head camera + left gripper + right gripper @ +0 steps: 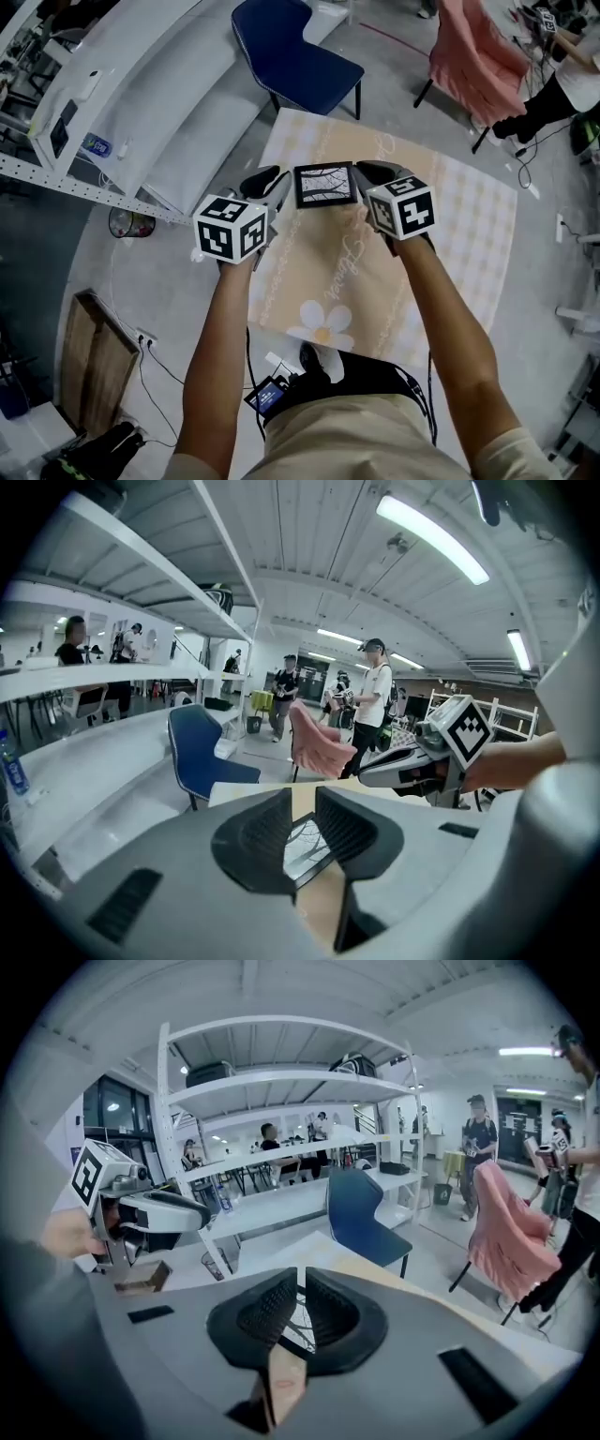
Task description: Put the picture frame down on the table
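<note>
A small dark-framed picture frame (325, 185) showing bare branches hangs above the cloth-covered table (469, 234), held between both grippers. My left gripper (284, 188) is shut on its left edge, and the frame (306, 845) shows between the dark pads (253, 841). On the frame's right edge my right gripper (366, 180) is shut too, the frame (298, 1327) pinched edge-on between its pads (335, 1316). In the left gripper view the right gripper (427, 761) shows at the right; the left gripper (141, 1213) appears at the left of the right gripper view.
The table's cloth is beige with a white flower (323, 323) near the front edge. A blue chair (291, 52) stands behind the table, a pink-draped chair (478, 56) at the back right. White shelving (122, 103) runs along the left. People stand in the background.
</note>
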Demonstrator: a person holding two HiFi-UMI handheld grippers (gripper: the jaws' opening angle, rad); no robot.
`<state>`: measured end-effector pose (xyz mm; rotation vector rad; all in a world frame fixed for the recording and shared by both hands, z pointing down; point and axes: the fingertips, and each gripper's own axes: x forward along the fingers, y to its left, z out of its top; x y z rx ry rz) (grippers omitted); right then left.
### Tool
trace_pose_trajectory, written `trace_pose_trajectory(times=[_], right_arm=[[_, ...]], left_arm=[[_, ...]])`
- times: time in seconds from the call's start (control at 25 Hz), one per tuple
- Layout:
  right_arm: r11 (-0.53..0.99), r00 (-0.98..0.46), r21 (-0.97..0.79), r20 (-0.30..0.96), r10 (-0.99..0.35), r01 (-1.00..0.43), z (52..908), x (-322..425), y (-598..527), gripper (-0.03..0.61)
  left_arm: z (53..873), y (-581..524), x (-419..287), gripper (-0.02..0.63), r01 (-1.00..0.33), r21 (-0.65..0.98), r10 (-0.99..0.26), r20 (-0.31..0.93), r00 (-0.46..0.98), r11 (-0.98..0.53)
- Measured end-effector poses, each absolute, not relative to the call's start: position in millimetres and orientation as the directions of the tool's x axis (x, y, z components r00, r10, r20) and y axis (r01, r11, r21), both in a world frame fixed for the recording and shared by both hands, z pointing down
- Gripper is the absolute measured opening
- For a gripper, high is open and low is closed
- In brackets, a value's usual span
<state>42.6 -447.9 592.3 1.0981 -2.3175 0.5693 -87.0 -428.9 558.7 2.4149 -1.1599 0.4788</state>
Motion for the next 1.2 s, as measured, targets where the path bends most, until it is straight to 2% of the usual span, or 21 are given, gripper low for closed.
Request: trace_pose_trajectory(times=[0.12,0.24,0.68,0.96,1.2], right_arm=[[0.594,-0.562,-0.146,0.556,-0.612,-0.791,551.3,37.4,-430.7,0.018],[0.611,-0.593,-0.151,0.502,-0.63,-0.777,507.5,28.9,-407.2,0.006],[0.712,-0.71,-0.107,0.27,-0.651,-0.694,330.9,3.6,-295.0,0.003],[0.754,-0.753,-0.047,0.134,-0.645,-0.655,235.8,-7.1,-200.5,0.003],[0.749,-0.746,0.021,0.064,-0.662,-0.663,189.6,-3.3,-130.7,0.003]], left_arm=[[515.5,-410.1,-91.8,0.029,-0.78,0.198,-0.673,0.41,0.616,-0.593],[470.4,-385.0,-98.4,0.009,-0.763,0.181,-0.689,0.339,0.641,-0.621],[313.7,-268.2,-124.9,0.005,-0.695,0.084,-0.688,0.099,0.719,-0.714],[238.3,-177.1,-142.1,0.005,-0.656,0.015,-0.656,0.007,0.754,-0.754],[198.2,-104.7,-153.3,0.005,-0.634,-0.053,-0.631,-0.064,0.773,-0.771]])
